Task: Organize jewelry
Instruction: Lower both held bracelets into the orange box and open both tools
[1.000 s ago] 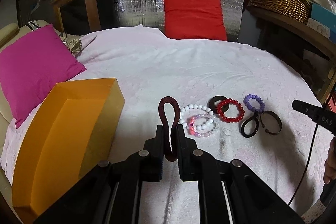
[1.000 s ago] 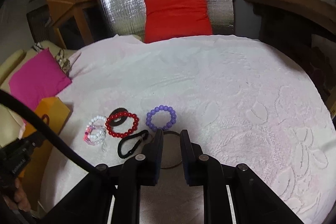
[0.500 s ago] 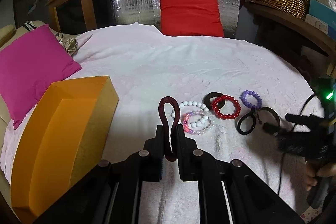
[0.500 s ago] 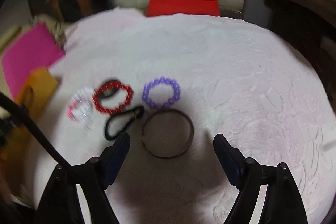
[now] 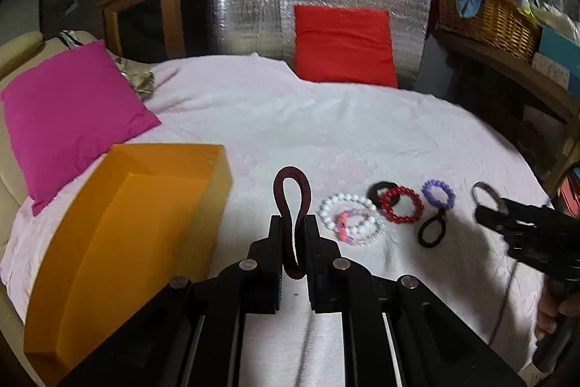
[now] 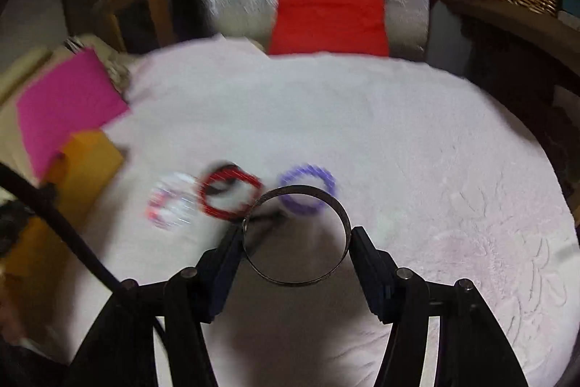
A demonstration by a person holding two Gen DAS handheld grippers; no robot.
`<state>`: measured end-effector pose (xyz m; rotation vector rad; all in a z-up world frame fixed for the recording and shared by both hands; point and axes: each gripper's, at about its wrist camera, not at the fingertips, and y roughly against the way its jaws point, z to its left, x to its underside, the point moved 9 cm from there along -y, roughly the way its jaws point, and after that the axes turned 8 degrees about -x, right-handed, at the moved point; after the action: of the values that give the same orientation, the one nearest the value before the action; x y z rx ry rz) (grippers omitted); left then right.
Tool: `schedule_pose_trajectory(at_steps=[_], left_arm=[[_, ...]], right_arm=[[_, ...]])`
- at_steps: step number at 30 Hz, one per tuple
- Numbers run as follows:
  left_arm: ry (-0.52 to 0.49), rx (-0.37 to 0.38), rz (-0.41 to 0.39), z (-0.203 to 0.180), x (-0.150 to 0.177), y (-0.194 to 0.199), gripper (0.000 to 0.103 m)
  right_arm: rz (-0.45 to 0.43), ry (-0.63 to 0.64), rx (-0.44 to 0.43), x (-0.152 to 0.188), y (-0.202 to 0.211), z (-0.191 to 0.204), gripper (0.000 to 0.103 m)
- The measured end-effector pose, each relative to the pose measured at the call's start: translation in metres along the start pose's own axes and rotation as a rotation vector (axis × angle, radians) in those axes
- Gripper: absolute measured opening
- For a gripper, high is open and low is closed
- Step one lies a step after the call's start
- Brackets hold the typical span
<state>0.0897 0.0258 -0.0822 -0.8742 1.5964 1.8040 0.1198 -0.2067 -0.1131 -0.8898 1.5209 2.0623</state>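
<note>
Between my left gripper (image 5: 294,234) fingers: one dark red ribbed bracelet (image 5: 292,202), clamped, its loop standing up toward 12 o'clock above the pink bedspread (image 5: 290,118). At 9 o'clock of that gripper: one open orange box (image 5: 119,238), resting on the bed.

Bedspread, from 1 to 3 o'clock of the left gripper, lying close together: white bead bracelet (image 5: 344,209) overlapping a pink bead bracelet (image 5: 353,227); red bead bracelet (image 5: 403,204) over a black ring (image 5: 378,189); purple bead bracelet (image 5: 438,193); black hair tie (image 5: 431,231).

My right gripper (image 6: 296,236): fingers spread wide and pressed against either side of a thin metal bangle (image 6: 295,234), held off the bedspread; its far rim covers part of the purple beads. That view is motion-blurred.

Backdrop: magenta cushion (image 5: 69,122) at 10 o'clock, red cushion (image 5: 344,46) at 12.
</note>
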Motion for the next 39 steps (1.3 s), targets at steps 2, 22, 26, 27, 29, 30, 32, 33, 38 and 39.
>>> schedule_pose_trajectory(at_steps=[2, 22, 26, 27, 29, 30, 32, 33, 38, 39], left_arm=[[0.02, -0.003, -0.01, 0.009, -0.002, 0.004, 0.011], [0.197, -0.191, -0.062, 0.148, 0.0, 0.025, 0.012], [0.222, -0.232, -0.053, 0.172, 0.006, 0.024, 0.012], [0.227, -0.239, -0.049, 0.177, 0.008, 0.024, 0.012], [0.235, -0.252, -0.043, 0.187, 0.01, 0.021, 0.012], [0.238, -0.257, -0.04, 0.191, 0.011, 0.02, 0.012], [0.239, -0.271, -0.027, 0.197, 0.015, 0.017, 0.012], [0.239, -0.278, -0.019, 0.2, 0.017, 0.014, 0.012], [0.253, -0.325, 0.046, 0.214, 0.029, 0.001, 0.014], [0.259, -0.327, 0.064, 0.216, 0.033, -0.002, 0.015]], right_arm=[[-0.044, 0.001, -0.053, -0.008, 0.017, 0.017, 0.063], [-0.019, 0.206, -0.322, -0.055, -0.025, 0.223, 0.063], [-0.002, 0.248, -0.36, -0.061, -0.042, 0.259, 0.063], [0.002, 0.255, -0.364, -0.062, -0.046, 0.266, 0.063], [0.012, 0.263, -0.381, -0.064, -0.057, 0.281, 0.063], [0.018, 0.26, -0.388, -0.064, -0.06, 0.286, 0.063], [0.033, 0.259, -0.4, -0.064, -0.073, 0.298, 0.063], [0.044, 0.263, -0.4, -0.063, -0.08, 0.304, 0.063], [0.103, 0.244, -0.409, -0.054, -0.107, 0.319, 0.064], [0.125, 0.228, -0.411, -0.052, -0.113, 0.319, 0.064]])
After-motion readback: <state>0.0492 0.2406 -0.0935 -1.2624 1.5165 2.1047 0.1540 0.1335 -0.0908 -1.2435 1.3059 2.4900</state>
